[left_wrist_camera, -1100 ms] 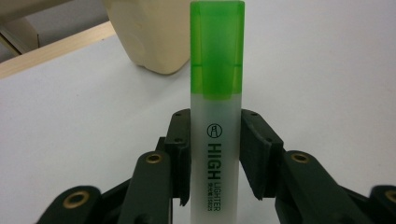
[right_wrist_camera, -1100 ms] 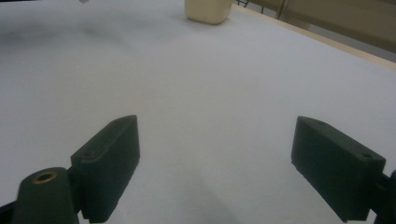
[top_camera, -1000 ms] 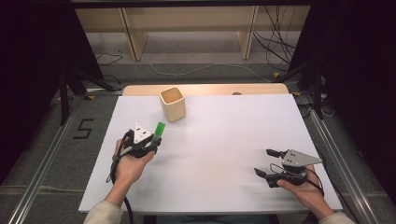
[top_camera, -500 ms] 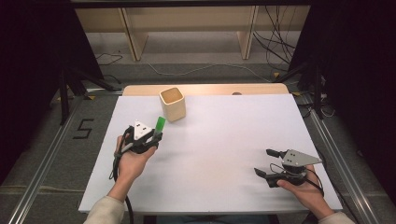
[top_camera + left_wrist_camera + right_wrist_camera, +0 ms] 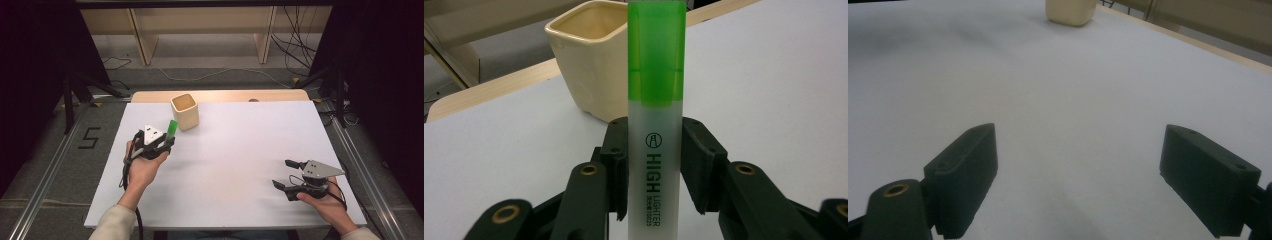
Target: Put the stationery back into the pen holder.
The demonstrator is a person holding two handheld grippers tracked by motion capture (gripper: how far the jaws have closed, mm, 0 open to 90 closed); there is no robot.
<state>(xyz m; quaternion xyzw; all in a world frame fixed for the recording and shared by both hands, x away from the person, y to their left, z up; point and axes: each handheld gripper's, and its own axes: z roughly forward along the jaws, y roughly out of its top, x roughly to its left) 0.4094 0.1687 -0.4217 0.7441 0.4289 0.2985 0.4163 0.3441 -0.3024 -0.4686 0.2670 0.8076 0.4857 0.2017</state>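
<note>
The left tool (image 5: 167, 141) pinches a green highlighter (image 5: 171, 128) between its two black jaws. In the left gripper view the pads press on both sides of the pen's clear body, and the green cap (image 5: 657, 50) sticks up past them. The pen says HIGH LIGHTER on its side. The left tool is on the left part of the bench (image 5: 235, 150), and the pen's green cap points to about 1 o'clock, at a cream cup (image 5: 184, 111). The cup stands just beyond the pen, near the far edge, with its mouth open to the top.

The right tool (image 5: 289, 174) is at about 4 o'clock on the bench, well apart from the pen. Its jaws are spread wide with nothing between them, just over the bare white top.

The bench top is white and flat, with a thin strip of light wood (image 5: 220, 95) along the far edge. Past it is a grey floor with loose cables (image 5: 220, 74) and pale wooden shelf legs (image 5: 142, 40). The room around is dark. A black number 5 (image 5: 89, 138) is marked on the floor at 9 o'clock.
</note>
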